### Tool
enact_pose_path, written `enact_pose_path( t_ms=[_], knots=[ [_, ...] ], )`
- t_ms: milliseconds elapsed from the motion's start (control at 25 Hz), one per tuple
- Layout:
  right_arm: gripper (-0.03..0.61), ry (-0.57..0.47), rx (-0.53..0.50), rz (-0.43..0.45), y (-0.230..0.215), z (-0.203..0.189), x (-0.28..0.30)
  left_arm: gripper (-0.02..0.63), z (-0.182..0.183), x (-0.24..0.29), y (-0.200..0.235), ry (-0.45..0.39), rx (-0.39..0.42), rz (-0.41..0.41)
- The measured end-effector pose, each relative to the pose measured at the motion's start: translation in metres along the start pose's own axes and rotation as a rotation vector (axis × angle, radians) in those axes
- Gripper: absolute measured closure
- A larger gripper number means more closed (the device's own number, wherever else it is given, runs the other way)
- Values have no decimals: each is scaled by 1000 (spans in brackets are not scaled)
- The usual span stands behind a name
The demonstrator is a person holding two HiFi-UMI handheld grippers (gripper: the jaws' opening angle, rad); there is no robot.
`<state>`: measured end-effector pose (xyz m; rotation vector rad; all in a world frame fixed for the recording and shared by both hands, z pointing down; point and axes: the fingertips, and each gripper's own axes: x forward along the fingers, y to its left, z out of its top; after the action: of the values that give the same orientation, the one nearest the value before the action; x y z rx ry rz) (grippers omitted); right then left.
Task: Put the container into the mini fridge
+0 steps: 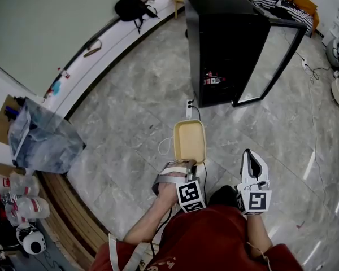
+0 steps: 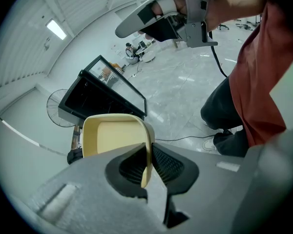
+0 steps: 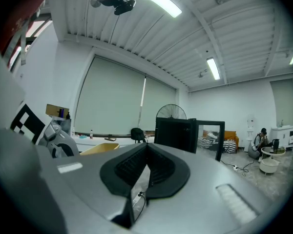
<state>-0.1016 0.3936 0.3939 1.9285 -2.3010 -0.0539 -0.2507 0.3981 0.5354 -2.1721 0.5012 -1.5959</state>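
Head view: the container (image 1: 189,140) is held by its near rim between the narrow fingers (image 2: 168,162) of the left gripper (image 1: 185,164), aimed at the far, open mini fridge (image 1: 220,44) for loading, while the fingers (image 3: 161,167) of the right gripper (image 1: 250,154) are closed on nothing.

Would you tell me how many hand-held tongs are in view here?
2. The left tongs grip the near rim of the pale yellow plastic container; the right tongs, shut and empty, are to its right, nearer the person. None seem hidden.
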Motion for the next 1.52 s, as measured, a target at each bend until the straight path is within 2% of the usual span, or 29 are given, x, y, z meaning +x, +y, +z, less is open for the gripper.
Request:
enact_pose_path(
  t_ms=[240,400,600,760,960,1120,1280,1520],
  knots=[
    [578,28,-9,-7,-3,-14,14,575,-7,10,9,-1,15,-16],
    [578,24,33,0,-6,-11,29,574,-1,23,12,-9,13,-22],
    [578,38,29,-14,-31,-29,48,575,15,40,35,-19,-9,-10],
    [578,27,56,-18,-54,-23,77,575,29,60,59,-7,8,-19],
    [578,29,44,-26,-96,-22,110,575,55,86,92,1,22,-30],
    [578,18,75,-32,-131,-11,135,575,85,104,119,2,33,-29],
    [578,23,101,-68,-177,-20,153,574,118,125,143,-3,25,-48],
    [578,-10,127,-97,-245,-24,175,575,167,159,171,6,61,-61]
  ],
)
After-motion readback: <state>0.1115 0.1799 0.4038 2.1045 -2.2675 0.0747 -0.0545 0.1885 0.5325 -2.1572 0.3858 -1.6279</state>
